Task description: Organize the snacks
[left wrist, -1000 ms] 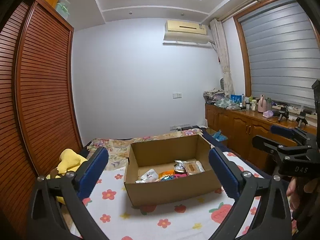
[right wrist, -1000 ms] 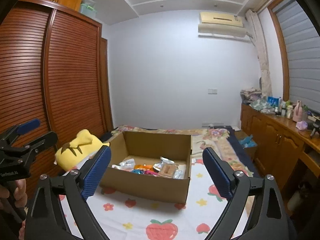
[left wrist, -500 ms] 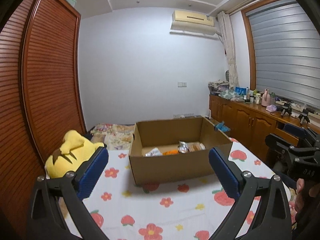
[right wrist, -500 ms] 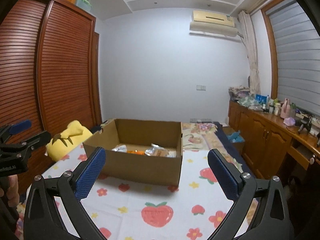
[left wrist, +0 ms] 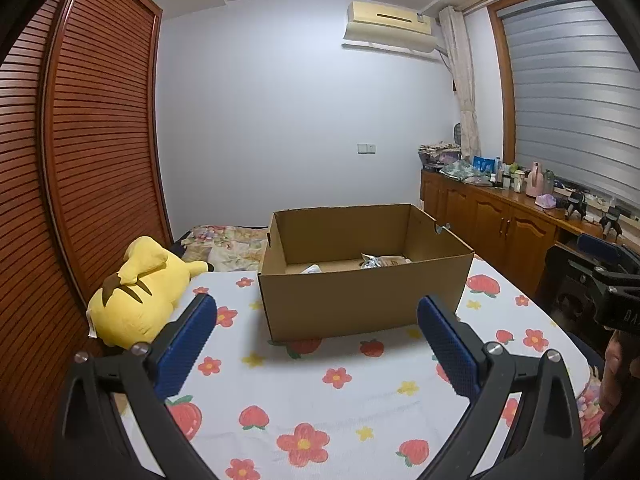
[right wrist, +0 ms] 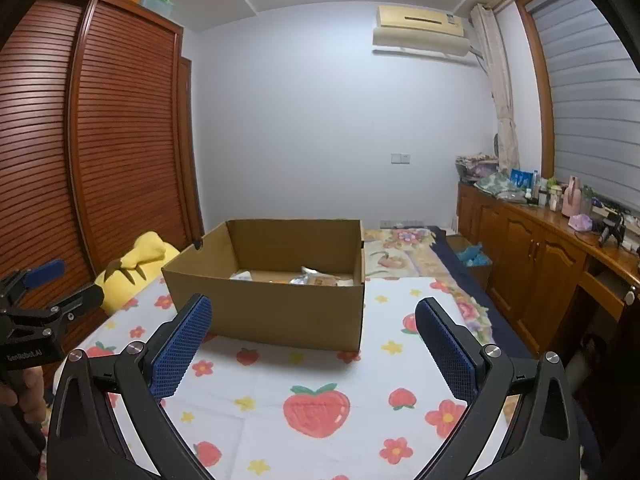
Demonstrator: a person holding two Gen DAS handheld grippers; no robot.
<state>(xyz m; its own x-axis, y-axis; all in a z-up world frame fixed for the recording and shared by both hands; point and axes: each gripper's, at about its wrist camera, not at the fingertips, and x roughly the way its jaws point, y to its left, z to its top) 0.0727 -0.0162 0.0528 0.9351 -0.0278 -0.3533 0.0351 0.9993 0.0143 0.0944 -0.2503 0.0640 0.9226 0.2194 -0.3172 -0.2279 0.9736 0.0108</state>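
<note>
Several snack packets (left wrist: pixel 380 261) lie inside the open cardboard box (left wrist: pixel 362 304) on the flowered bed sheet (left wrist: pixel 320 400). Left claw (left wrist: pixel 316 338) and right claw (right wrist: pixel 312 340) hover before it, both spread and empty. Judging by this, reaching in comes next.

pale wall (left wrist: pixel 280 120) ahead with an air conditioner (left wrist: pixel 388 24) high up. slatted wooden wardrobe (left wrist: pixel 80 160) off to the left, wooden cabinets (right wrist: pixel 532 256) under a shuttered window (right wrist: pixel 592 92) to the right.
</note>
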